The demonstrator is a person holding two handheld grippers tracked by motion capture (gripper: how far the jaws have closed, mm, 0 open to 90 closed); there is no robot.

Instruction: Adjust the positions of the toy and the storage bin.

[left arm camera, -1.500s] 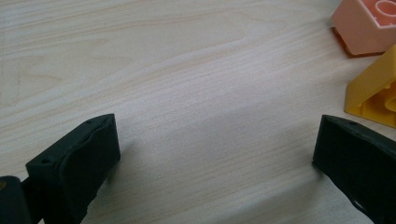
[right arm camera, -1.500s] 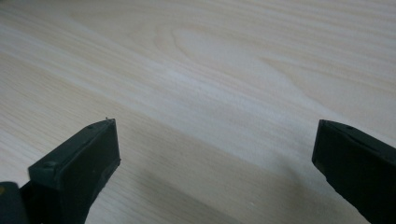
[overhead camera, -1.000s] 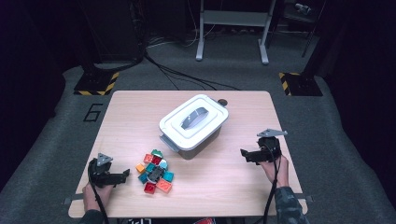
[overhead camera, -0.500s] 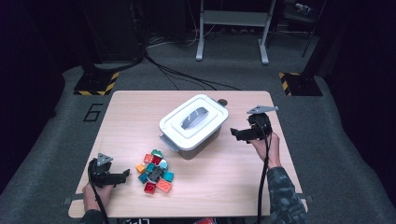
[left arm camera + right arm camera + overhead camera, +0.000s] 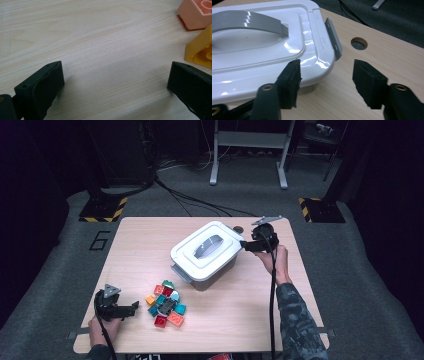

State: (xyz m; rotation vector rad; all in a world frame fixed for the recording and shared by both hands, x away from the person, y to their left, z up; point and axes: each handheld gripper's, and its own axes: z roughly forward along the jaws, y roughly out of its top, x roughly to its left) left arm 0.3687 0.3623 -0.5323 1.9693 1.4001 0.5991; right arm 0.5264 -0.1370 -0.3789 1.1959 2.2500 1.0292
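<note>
High view: the white lidded box (image 5: 206, 255) sits mid-table; the right gripper (image 5: 246, 244) is at its right corner, the left gripper (image 5: 131, 308) just left of the brick pile (image 5: 165, 303), nearer the person than the box. Left gripper view: jaws wide apart over bare table (image 5: 100, 50), yellow brick (image 5: 201, 51) beside one jaw. Right gripper view: jaws, having just been closing, stand partly apart astride the box corner (image 5: 325, 63) near the grey latch (image 5: 333, 38), not pressing it.
</note>
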